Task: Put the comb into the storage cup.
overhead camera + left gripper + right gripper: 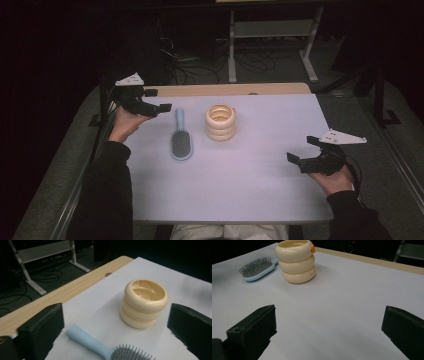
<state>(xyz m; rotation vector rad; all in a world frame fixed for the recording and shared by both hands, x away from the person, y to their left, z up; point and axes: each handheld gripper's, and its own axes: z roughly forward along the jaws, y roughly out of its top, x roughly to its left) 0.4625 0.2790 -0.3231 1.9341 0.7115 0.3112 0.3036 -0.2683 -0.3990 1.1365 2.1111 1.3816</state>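
At far left, over the table's (225, 190) left edge near the back corner, the left gripper (159, 100) held up in a hand (124, 124), jaws spread wide and empty, tips pointing right over the white sheet. Just beyond those tips, a brush (180, 137): pale blue, flat on the sheet, bristles up, handle toward the far edge, head toward the person. In the left gripper view the brush (110, 348) low between the two black jaws, untouched, with white sheet on both sides of it. Right of the brush, apart from it by a narrow strip of bare sheet, a cup (220, 122): cream, built like three stacked rings, upright, mouth open and empty as seen in the left gripper view (145, 303). A small orange bit on its rim in the right gripper view (297, 261). Behind the cup, bare sheet, then a strip of wood along the back edge. Right of the cup, wide open sheet all the way to the right edge, and likewise across the whole near half. At far right, near that edge and well apart from cup and brush, the right gripper (300, 150) in the other hand (336, 180), jaws wide apart, holding nothing, pointing left. Between its jaws in its own view, bare sheet.
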